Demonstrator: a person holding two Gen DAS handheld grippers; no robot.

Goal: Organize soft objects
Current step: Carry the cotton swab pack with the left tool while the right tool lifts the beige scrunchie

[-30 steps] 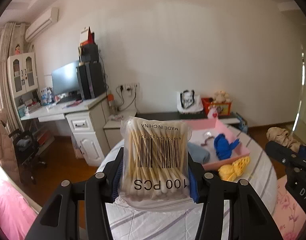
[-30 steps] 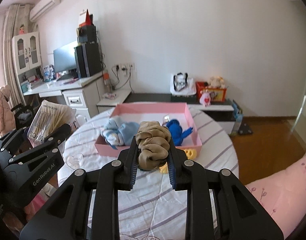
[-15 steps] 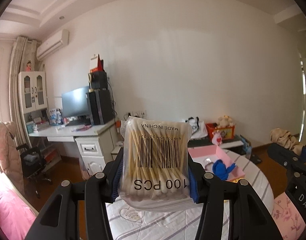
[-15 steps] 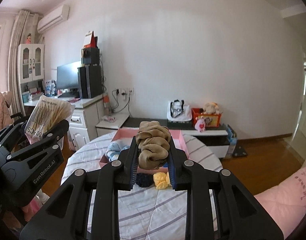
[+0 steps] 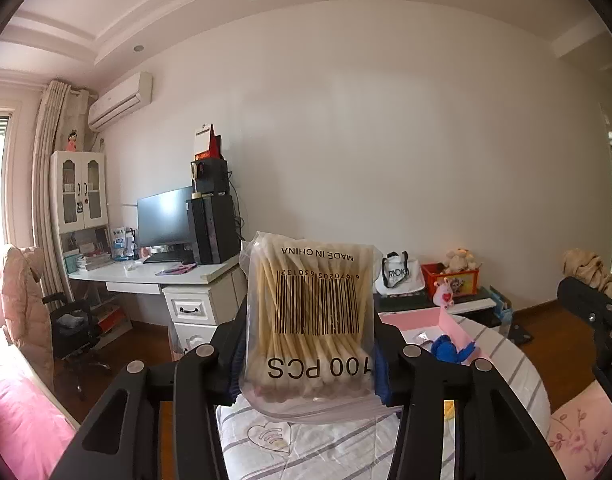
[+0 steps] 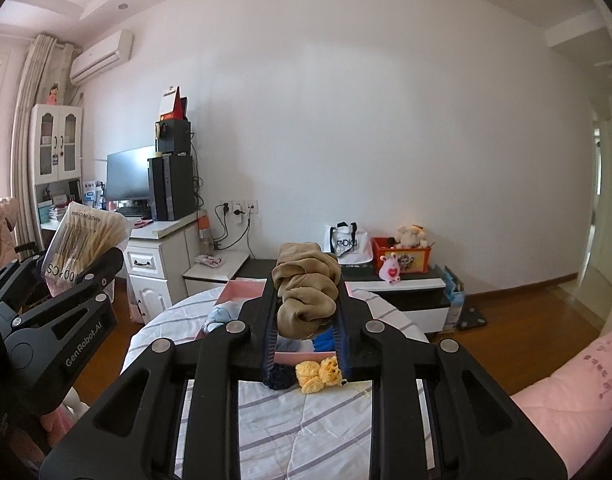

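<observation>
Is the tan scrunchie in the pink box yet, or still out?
Out. The scrunchie is pinched in the right tongs, held up above the table, with the pink box behind and below it.

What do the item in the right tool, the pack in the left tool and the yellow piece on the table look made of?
The tan scrunchie in the right tool: soft matte fabric, gathered in puffy folds. The swab pack in the left tool: glossy clear plastic film; sticks look like wood or paper, tips likely cotton. The yellow piece: seemingly crocheted yarn, knobbly stitches.
</observation>
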